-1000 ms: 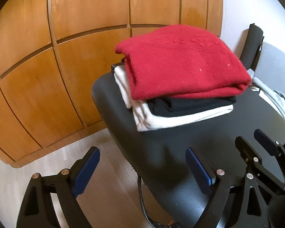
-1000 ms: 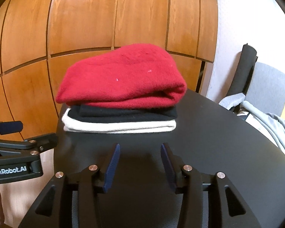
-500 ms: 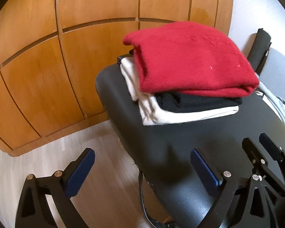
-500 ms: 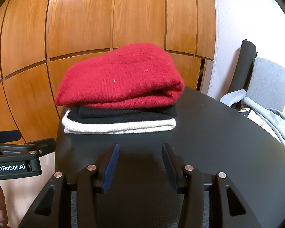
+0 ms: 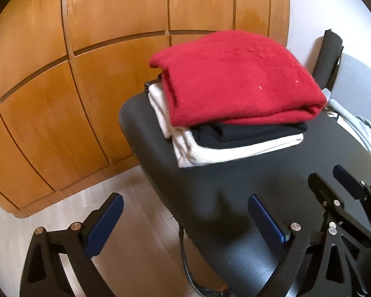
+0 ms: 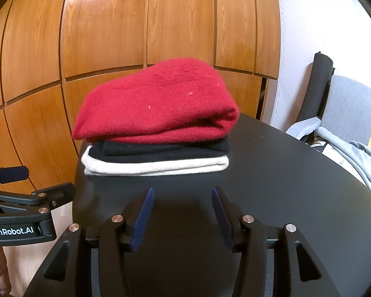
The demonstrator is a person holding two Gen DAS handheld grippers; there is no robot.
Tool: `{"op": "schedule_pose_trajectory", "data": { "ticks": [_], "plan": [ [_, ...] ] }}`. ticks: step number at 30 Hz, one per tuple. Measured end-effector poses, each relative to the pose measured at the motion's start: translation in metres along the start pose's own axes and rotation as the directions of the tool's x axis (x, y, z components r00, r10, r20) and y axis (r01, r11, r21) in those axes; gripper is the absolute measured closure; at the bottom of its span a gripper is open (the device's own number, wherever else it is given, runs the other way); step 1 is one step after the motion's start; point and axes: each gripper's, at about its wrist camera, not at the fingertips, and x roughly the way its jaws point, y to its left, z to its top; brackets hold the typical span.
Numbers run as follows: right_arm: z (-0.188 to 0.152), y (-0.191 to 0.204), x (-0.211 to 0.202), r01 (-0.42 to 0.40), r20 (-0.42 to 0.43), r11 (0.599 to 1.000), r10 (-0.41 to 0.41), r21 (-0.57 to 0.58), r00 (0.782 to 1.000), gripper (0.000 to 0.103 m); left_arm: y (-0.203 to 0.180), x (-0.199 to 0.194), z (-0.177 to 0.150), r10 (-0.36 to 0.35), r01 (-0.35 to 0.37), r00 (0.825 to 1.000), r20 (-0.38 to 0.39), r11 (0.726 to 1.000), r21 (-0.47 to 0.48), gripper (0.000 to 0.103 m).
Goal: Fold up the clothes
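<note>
While held low at the near edge of the black table [image 6: 272, 193], aimed forward along the fingers toward the stack of folded clothes:

- Left gripper [image 5: 183, 222]: spread wide, grasping nothing; left finger out over the pale floor [image 5: 126, 212], right finger over the table's near left edge; blue pads [image 5: 267, 220] facing inward; level, slightly tilted. Seen also at the left margin of the right wrist view [image 6: 24, 190], side-on, marked "GenRobot.AI", beside the table edge and apart from the stack
- Right gripper [image 6: 183, 212]: parted to a moderate gap, empty; both fingers above the bare tabletop, pointing straight at the front of the stack, short of it, not touching. Seen also at the lower right of the left wrist view [image 5: 338, 188], just beside the left gripper
- Red sweater [image 6: 158, 109]: folded, topmost layer, thick, rounded fold toward the right
- Black garment [image 6: 165, 149]: folded, middle layer, directly under the red
- White garment [image 6: 155, 167]: folded, bottom layer, flat on the table, edges showing past the black at front and left
- Stack position: far left part of the table, near the wood-panelled wall [image 6: 106, 37]
- Grey garment [image 6: 358, 158]: loose, unfolded, at the table's right edge, well apart from the stack, by a grey chair [image 6: 348, 109]
- Cable [image 5: 185, 259]: dark, hanging below the table's near edge
</note>
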Motion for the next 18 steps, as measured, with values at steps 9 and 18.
{"op": "schedule_pose_trajectory", "data": {
  "ticks": [9, 18],
  "plan": [
    [-0.001, -0.002, 0.0, -0.006, -0.004, 1.0, 0.006, 0.018, 1.0, 0.049, -0.002, -0.01, -0.003, -0.022, 0.021, 0.998, 0.055, 0.999, 0.024, 0.001],
    [-0.001, -0.001, 0.0, -0.002, -0.005, 1.0, 0.002, 0.011, 1.0, 0.048, -0.002, 0.001, -0.004, -0.018, 0.018, 1.0, -0.026, 1.0, 0.015, 0.001]
  ]
}}
